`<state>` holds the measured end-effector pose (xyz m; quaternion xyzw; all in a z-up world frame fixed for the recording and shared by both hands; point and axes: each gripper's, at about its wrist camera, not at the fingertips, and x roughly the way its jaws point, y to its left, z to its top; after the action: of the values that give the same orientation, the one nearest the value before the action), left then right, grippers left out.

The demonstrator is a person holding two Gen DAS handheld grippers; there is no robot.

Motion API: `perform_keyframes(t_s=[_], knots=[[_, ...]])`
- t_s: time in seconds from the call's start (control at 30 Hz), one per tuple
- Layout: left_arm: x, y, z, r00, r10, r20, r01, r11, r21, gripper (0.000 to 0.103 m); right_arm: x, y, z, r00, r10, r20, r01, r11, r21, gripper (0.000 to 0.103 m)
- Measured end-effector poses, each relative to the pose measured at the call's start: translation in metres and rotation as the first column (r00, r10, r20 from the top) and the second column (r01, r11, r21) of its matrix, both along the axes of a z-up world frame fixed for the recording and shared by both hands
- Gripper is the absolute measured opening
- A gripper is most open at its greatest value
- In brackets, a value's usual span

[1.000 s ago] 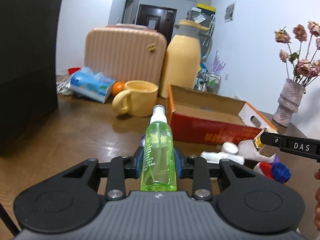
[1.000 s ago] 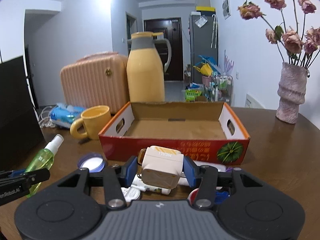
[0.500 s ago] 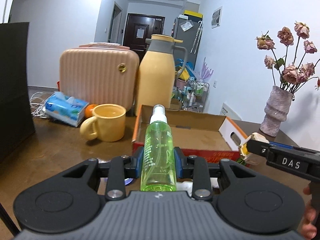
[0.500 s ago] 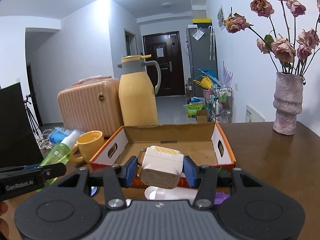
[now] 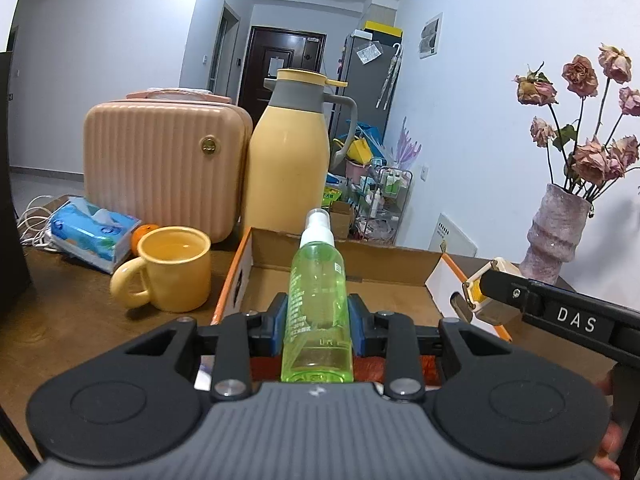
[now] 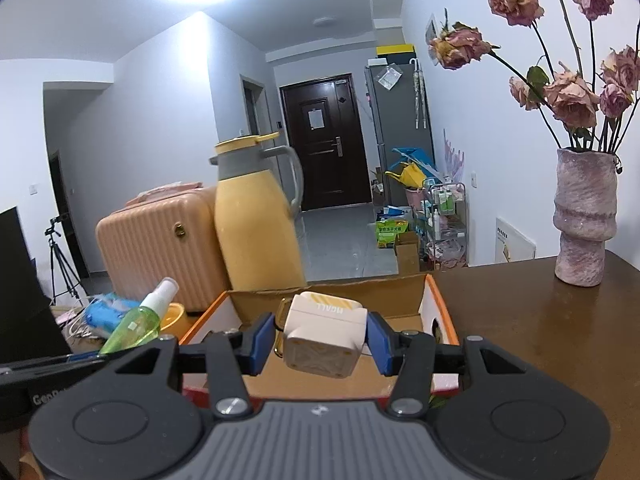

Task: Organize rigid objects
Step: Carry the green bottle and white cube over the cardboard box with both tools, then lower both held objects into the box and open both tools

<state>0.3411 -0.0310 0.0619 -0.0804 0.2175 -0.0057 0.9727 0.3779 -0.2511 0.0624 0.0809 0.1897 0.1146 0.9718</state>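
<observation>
Left gripper (image 5: pixel 319 326) clamps the green spray bottle (image 5: pixel 318 304) at frame centre; right gripper (image 6: pixel 320 342) grips the cream cube (image 6: pixel 324 338). Both hang over the near edge of the cardboard box (image 5: pixel 360 264), probably to drop them inside together.

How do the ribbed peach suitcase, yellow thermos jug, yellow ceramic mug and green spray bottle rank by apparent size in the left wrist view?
1. Ribbed peach suitcase
2. Yellow thermos jug
3. Yellow ceramic mug and green spray bottle: too alike, since the bottle sits nearest the camera.
</observation>
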Motion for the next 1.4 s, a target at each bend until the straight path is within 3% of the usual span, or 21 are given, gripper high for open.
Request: perform_keyframes(t_s=[0.57,0.9,1.4], knots=[[0.079,-0.002,-0.009,0.999,0.03,-0.024,-0.031,0.998,-0.05,0.031,0.074,-0.018,-0.009,0.998,0.002,-0.061,-0.002,1.0,-0.002,0.049],[0.127,-0.003,-0.032,0.992,0.043,-0.122,-0.046,0.999,-0.026,0.031,0.119,-0.006,-0.038,0.984,-0.03,-0.177,0.016,0.997,-0.081,0.049],[0.158,-0.005,-0.066,0.968,0.061,-0.245,-0.059,0.998,0.018,0.031,0.133,0.017,-0.067,0.967,-0.053,-0.249,0.005,0.982,-0.187,0.049]])
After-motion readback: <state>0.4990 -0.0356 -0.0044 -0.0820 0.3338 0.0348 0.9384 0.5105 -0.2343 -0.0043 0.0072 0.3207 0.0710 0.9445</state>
